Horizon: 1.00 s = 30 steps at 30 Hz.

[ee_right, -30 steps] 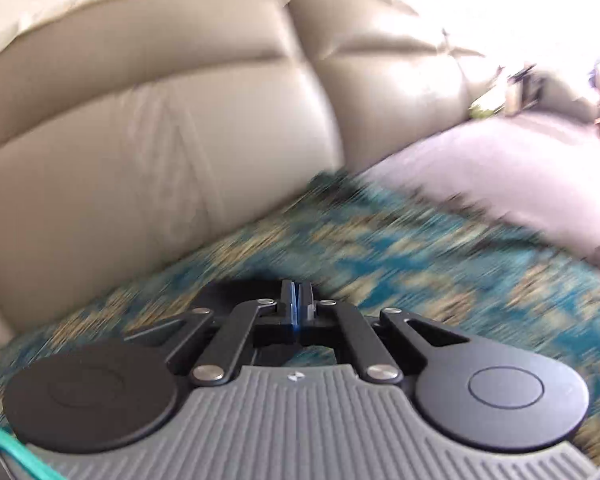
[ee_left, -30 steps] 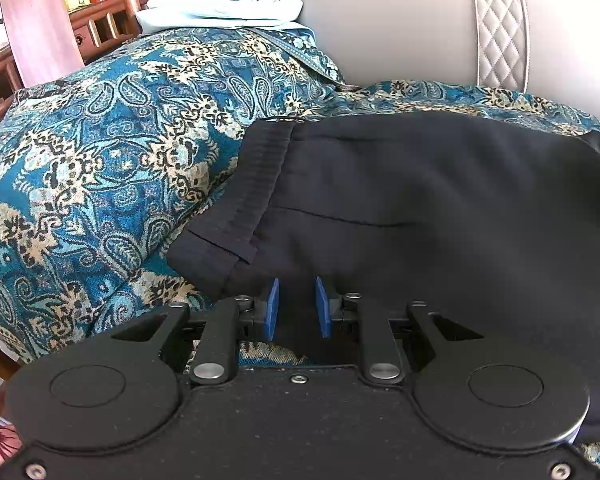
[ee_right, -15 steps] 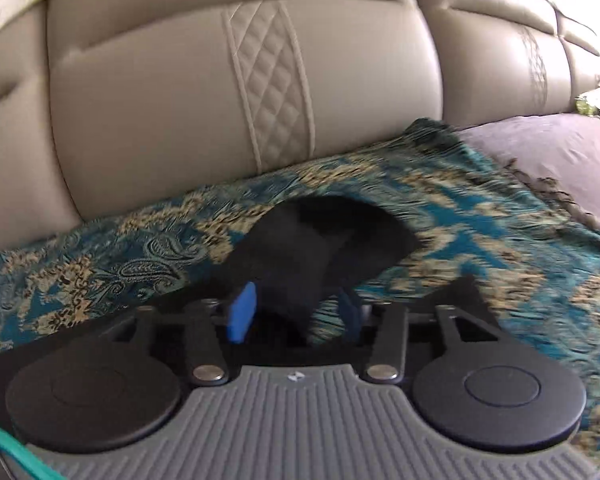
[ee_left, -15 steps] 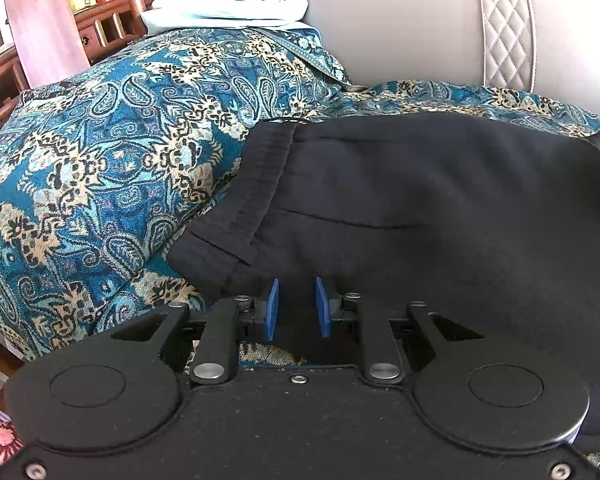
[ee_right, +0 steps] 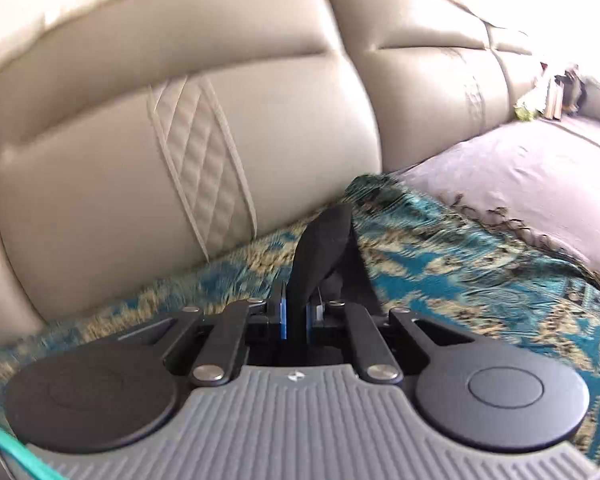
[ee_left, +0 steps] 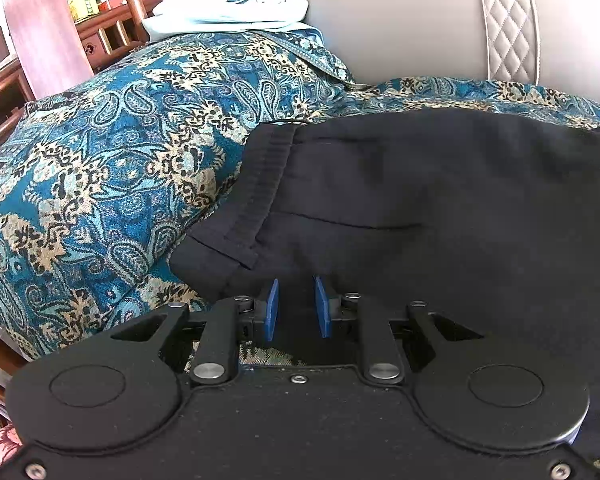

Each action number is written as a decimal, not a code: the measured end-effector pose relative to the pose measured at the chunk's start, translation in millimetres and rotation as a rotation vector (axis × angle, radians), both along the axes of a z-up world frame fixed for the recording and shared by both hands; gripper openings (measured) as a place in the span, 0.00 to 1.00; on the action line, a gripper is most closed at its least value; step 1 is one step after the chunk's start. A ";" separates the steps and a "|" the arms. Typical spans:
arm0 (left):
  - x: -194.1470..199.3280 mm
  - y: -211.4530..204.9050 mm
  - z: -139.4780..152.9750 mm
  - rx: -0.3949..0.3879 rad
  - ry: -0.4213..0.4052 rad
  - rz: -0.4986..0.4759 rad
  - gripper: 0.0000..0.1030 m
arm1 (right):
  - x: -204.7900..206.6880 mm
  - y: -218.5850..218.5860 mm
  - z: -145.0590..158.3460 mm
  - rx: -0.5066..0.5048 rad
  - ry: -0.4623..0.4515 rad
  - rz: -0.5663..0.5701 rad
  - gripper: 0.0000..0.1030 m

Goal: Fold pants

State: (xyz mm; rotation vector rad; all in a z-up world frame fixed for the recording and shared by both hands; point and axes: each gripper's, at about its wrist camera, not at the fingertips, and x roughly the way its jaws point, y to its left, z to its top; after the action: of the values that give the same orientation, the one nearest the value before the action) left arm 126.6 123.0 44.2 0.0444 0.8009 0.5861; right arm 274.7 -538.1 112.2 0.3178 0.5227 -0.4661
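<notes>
Black pants lie spread on a blue paisley cover over a sofa seat, waistband at the left. My left gripper is open, its blue pads either side of the near edge of the pants by the waistband. In the right wrist view my right gripper is shut on a bunched strip of the black pants, which rises from the jaws toward the sofa back. The view is blurred.
The beige leather sofa back stands right behind the pants; it also fills the right wrist view. A light blue cloth lies on the armrest, wooden furniture beyond. A mauve seat cover lies to the right.
My right gripper was open around the black cloth half a second ago and has shut on it and lifted it. The left gripper has stayed in place, still open.
</notes>
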 end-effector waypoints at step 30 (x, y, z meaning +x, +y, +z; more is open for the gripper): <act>-7.1 42.7 16.4 -0.104 0.037 -0.054 0.22 | -131.3 -69.1 -52.3 0.110 0.432 -0.271 0.65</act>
State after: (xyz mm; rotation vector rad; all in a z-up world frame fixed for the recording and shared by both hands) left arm 119.5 165.7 60.6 -0.0189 0.8626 0.4927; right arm 143.5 -607.2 59.9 0.3981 0.9338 -0.7785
